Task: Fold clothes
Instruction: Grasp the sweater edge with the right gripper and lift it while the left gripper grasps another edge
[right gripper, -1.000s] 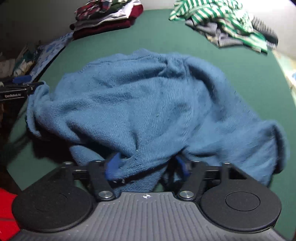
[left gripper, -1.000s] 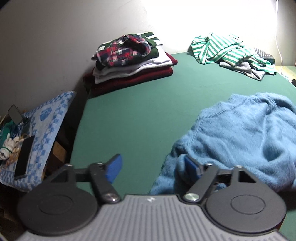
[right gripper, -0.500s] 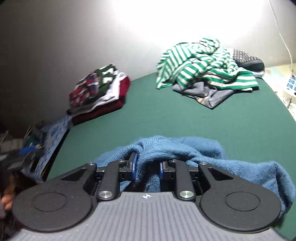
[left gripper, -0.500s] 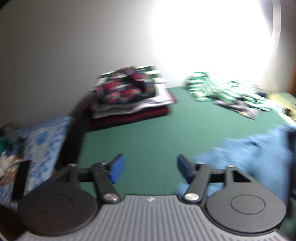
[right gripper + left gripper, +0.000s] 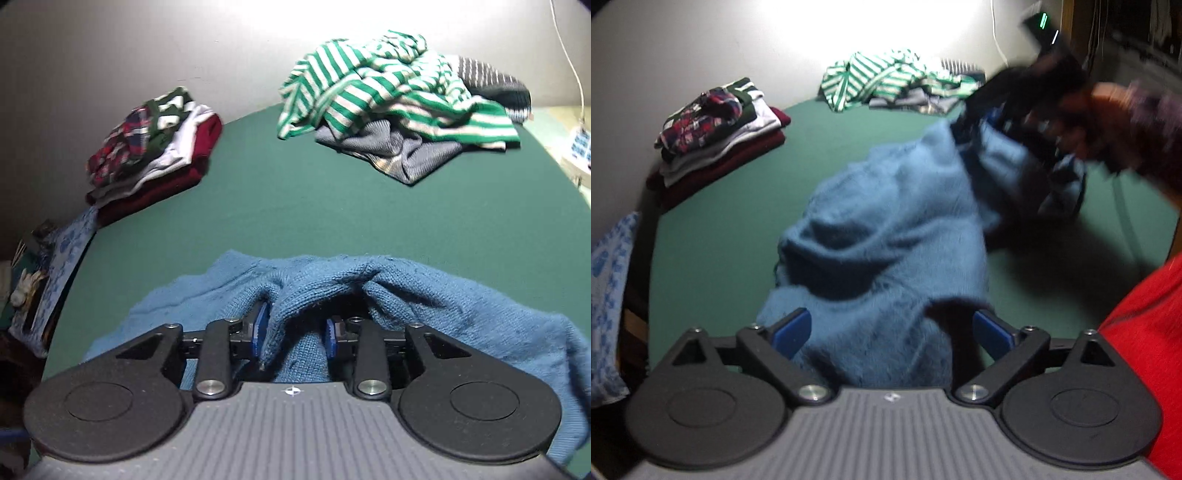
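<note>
A fuzzy blue sweater (image 5: 886, 229) hangs bunched over the green table (image 5: 713, 240). In the left wrist view its top is held up at the upper right by my right gripper (image 5: 982, 122), which is blurred, with a person's hand (image 5: 1100, 110) behind it. The sweater's lower end droops between the spread fingers of my left gripper (image 5: 892, 330), which is open. The right wrist view shows my right gripper (image 5: 295, 332) shut on a fold of the blue sweater (image 5: 443, 299), with knit fabric bulging over both pads.
A stack of folded clothes (image 5: 716, 136) (image 5: 155, 144) sits at the far left by the wall. A loose pile of green-striped and grey garments (image 5: 886, 77) (image 5: 388, 96) lies at the back. A blue-white patterned cloth (image 5: 66, 258) lies left of the table. Red fabric (image 5: 1145, 314) fills the right edge.
My right gripper closed on the sweater and lifted it off the table. My left gripper stayed open and swung right, so it now faces the hanging sweater.
</note>
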Motion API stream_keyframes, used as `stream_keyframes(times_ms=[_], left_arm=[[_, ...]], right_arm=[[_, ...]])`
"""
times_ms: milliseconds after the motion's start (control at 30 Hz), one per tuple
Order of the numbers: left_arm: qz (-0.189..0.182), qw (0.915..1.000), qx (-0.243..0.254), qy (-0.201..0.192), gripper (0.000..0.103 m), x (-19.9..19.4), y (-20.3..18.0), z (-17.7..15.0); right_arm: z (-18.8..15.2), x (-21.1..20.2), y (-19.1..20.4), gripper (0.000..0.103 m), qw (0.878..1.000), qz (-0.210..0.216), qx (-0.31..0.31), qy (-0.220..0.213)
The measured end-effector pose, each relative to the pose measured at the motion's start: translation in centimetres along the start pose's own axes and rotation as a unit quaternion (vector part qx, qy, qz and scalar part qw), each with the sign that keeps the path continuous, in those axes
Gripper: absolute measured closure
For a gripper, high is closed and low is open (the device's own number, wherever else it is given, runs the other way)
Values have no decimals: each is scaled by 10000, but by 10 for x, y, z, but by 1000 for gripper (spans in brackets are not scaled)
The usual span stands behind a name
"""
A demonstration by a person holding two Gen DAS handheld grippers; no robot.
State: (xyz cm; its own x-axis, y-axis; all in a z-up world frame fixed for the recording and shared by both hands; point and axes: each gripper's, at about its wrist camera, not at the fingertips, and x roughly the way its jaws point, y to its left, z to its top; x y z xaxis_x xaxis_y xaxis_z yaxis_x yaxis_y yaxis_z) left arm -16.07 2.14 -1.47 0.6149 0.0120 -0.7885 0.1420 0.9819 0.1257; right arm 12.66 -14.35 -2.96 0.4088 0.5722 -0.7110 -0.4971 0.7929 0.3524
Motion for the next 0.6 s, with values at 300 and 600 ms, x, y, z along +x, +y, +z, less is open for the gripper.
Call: stream_keyframes(times_ms=[300, 600], left_arm=[[815, 9951, 458, 311, 37, 33, -18, -24], [1552, 9868, 373, -287, 78, 27, 25, 6]], right_arm=[[-71, -66, 28, 31, 9842, 91, -1727, 375], [-122, -29, 54, 58, 9653, -647, -2527, -87]])
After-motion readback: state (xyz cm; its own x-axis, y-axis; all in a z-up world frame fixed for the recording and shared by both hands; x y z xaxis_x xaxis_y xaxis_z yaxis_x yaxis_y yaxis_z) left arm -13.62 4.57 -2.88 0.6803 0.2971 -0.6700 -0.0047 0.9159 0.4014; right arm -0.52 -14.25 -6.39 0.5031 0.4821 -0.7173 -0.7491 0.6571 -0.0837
